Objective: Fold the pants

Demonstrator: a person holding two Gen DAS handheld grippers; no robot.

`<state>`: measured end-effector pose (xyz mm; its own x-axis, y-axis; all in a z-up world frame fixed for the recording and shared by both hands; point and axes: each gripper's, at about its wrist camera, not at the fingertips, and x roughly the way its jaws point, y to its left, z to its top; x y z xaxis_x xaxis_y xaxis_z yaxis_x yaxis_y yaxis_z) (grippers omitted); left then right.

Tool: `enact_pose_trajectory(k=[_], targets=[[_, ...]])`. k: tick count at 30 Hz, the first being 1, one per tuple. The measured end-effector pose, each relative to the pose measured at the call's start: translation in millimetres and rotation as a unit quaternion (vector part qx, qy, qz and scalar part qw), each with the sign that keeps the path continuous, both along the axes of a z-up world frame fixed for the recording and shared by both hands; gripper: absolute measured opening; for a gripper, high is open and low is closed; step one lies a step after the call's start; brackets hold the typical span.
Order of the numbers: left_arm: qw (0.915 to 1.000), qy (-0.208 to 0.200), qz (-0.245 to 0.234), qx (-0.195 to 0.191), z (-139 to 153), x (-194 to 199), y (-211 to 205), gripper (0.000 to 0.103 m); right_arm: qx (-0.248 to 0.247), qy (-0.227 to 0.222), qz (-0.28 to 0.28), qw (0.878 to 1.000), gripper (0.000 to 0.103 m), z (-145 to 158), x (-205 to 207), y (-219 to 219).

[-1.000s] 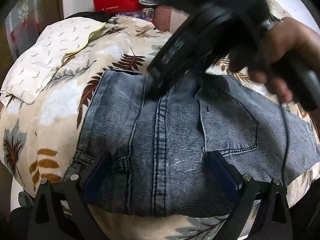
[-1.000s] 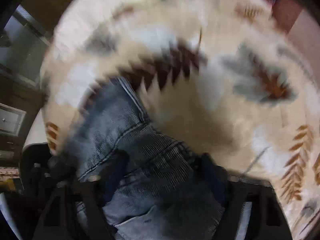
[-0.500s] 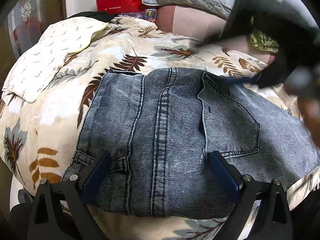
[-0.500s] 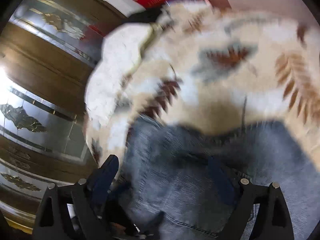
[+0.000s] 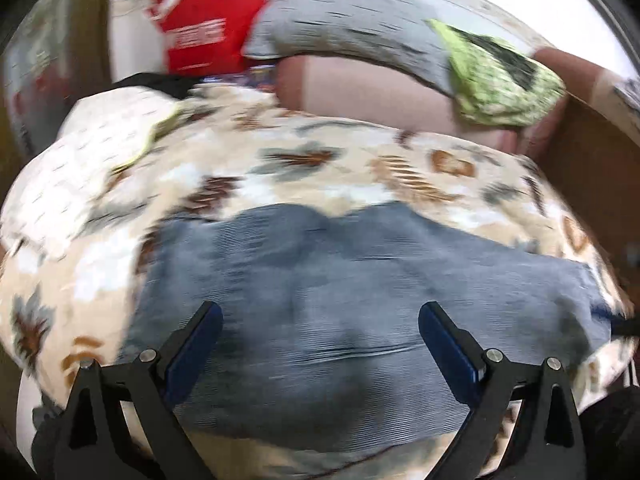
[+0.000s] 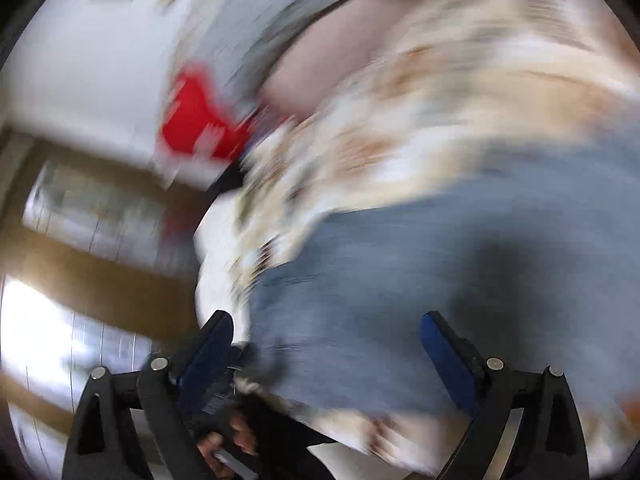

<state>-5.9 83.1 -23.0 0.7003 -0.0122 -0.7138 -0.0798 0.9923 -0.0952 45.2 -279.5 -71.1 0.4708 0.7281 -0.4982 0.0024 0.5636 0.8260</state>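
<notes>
You held both the left gripper (image 5: 320,320) and the right gripper (image 6: 326,330) spread wide and gripping nothing above the jeans (image 5: 360,300), which, through the blur, seemingly lay flat on the leaf-print blanket (image 5: 320,168).

Setting: home bedroom. Evidence: bed under leaf-print blanket (image 5: 360,168); white pillow (image 5: 80,168) at its left; grey quilt (image 5: 352,28) and green cloth (image 5: 500,84) piled behind; red bag (image 5: 204,28) against white wall (image 6: 88,64); wood-framed glass cabinet (image 6: 92,216) alongside.
</notes>
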Motion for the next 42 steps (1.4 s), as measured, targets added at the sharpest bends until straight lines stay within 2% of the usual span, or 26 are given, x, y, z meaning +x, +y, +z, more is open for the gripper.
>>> enact_pose_trajectory(k=[2,4,6,8,12,17,23,25,27,29,31,33,35,38,40,42], targets=[[0.9996,0.004,-0.027,0.007,0.0,10.4,-27.4,0.098,0.021,0.042,-0.082,0.996,0.096,-21.6,-35.4,-60.0],[0.9987,0.013,-0.049,0.005,-2.4,18.9,-47.3,0.098,0.037,0.077,-0.163,0.983,0.097,-47.3,-68.2,-120.8],[0.9976,0.02,-0.066,-0.001,-4.8,27.1,-69.2,0.098,0.056,0.094,-0.21,0.972,0.097,-61.7,-81.6,-155.1],[0.9963,0.031,-0.08,-0.001,-6.9,32.9,-86.9,0.098,0.083,0.096,-0.228,0.965,0.097,-71.1,-78.9,-174.8],[0.9956,0.038,-0.085,0.005,-8.6,35.2,-104.1,0.098,0.101,0.096,-0.242,0.96,0.097,-84.6,-61.3,-181.7],[0.9945,0.063,-0.083,-0.009,-15.2,44.0,-112.0,0.098,0.091,0.075,-0.261,0.958,0.095,-79.0,-47.8,-183.2],[0.9909,0.091,-0.099,-0.005,-25.8,60.1,-143.4,0.098,0.045,0.093,-0.274,0.956,0.071,-72.7,-47.6,-182.6],[0.9892,0.095,-0.111,0.007,-29.3,62.1,-156.5,0.098,0.042,0.097,-0.275,0.956,0.067,-72.3,-48.8,-184.8],[0.9873,0.097,-0.123,0.024,-33.6,63.1,-170.1,0.098,0.021,0.101,-0.263,0.959,0.069,-67.5,-44.4,-181.3],[0.9825,0.115,-0.133,0.06,-46.1,68.4,-185.7,0.098,0.0,0.105,-0.257,0.961,0.07,-63.6,-42.9,-178.6],[0.9752,0.142,-0.139,0.098,-62.9,74.1,-195.0,0.099,0.008,0.111,-0.264,0.958,0.073,-67.2,-42.6,-179.6],[0.9757,0.133,-0.137,0.107,-68.6,74.0,-195.8,0.103,0.0,0.113,-0.262,0.958,0.074,-66.7,-39.9,-178.6],[0.9749,0.142,-0.136,0.104,-66.5,75.2,-194.1,0.103,-0.023,0.111,-0.25,0.962,0.073,-62.9,-36.2,-174.7],[0.9741,0.15,-0.135,0.102,-64.0,75.9,-193.0,0.103,-0.046,0.112,-0.243,0.962,0.061,-60.7,-35.9,-173.3],[0.9745,0.152,-0.132,0.1,-64.0,76.3,-192.6,0.103,-0.06,0.116,-0.243,0.961,0.045,-61.1,-37.6,-174.0],[0.9742,0.152,-0.132,0.101,-64.2,75.7,-193.5,0.103,-0.058,0.121,-0.245,0.96,0.041,-64.3,-40.0,-177.4]])
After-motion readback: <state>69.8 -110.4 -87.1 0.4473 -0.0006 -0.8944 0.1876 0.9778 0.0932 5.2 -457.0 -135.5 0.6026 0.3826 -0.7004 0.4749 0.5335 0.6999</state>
